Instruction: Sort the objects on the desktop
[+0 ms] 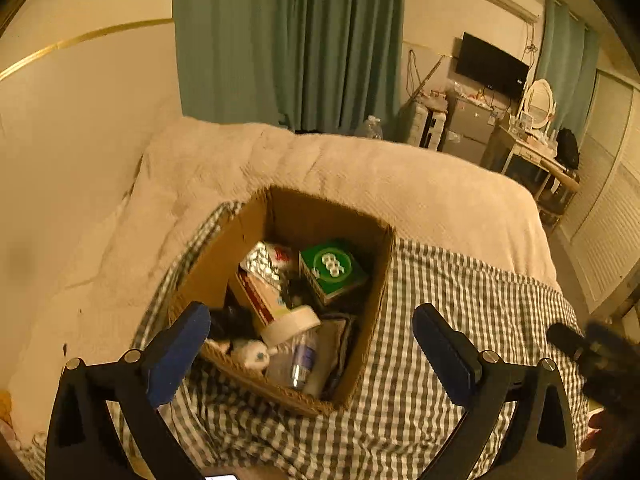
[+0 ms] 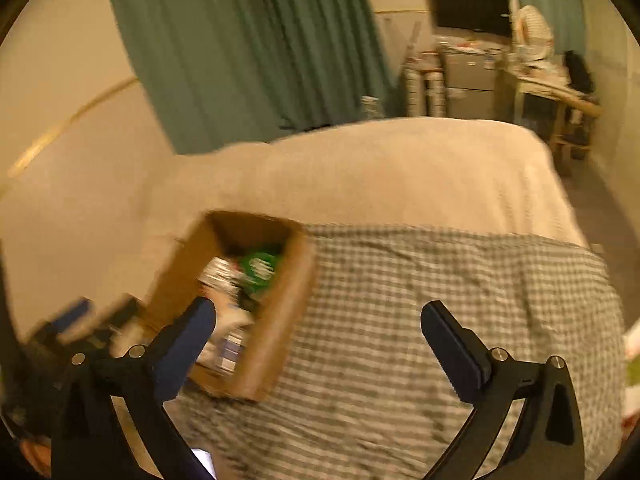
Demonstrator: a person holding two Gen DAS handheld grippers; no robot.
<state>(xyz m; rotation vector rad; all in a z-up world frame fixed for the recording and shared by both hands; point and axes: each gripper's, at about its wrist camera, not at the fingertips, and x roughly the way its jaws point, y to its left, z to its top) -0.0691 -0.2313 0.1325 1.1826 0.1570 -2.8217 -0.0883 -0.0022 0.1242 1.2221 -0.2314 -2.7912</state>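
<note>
An open cardboard box (image 1: 362, 364) sits on a green checked cloth (image 1: 460, 296) spread over a bed. Inside lie a green carton (image 1: 332, 268), a blister pack (image 1: 262, 266), a roll of tape (image 1: 292, 322), a small clear bottle (image 1: 302, 360) and other items. My left gripper (image 1: 312, 344) hangs open above the box's near end, nothing between its blue pads. In the right wrist view the same box (image 2: 280, 320) lies to the left, blurred. My right gripper (image 2: 318, 340) is open and empty over the checked cloth (image 2: 420, 280), beside the box's right wall.
A beige blanket (image 1: 360, 172) covers the far bed. Green curtains (image 1: 288, 40), a wall TV (image 1: 492, 64) and a cluttered dresser (image 1: 528, 140) stand beyond. The other gripper shows blurred at the right edge (image 1: 592, 352) and the left edge (image 2: 80, 328).
</note>
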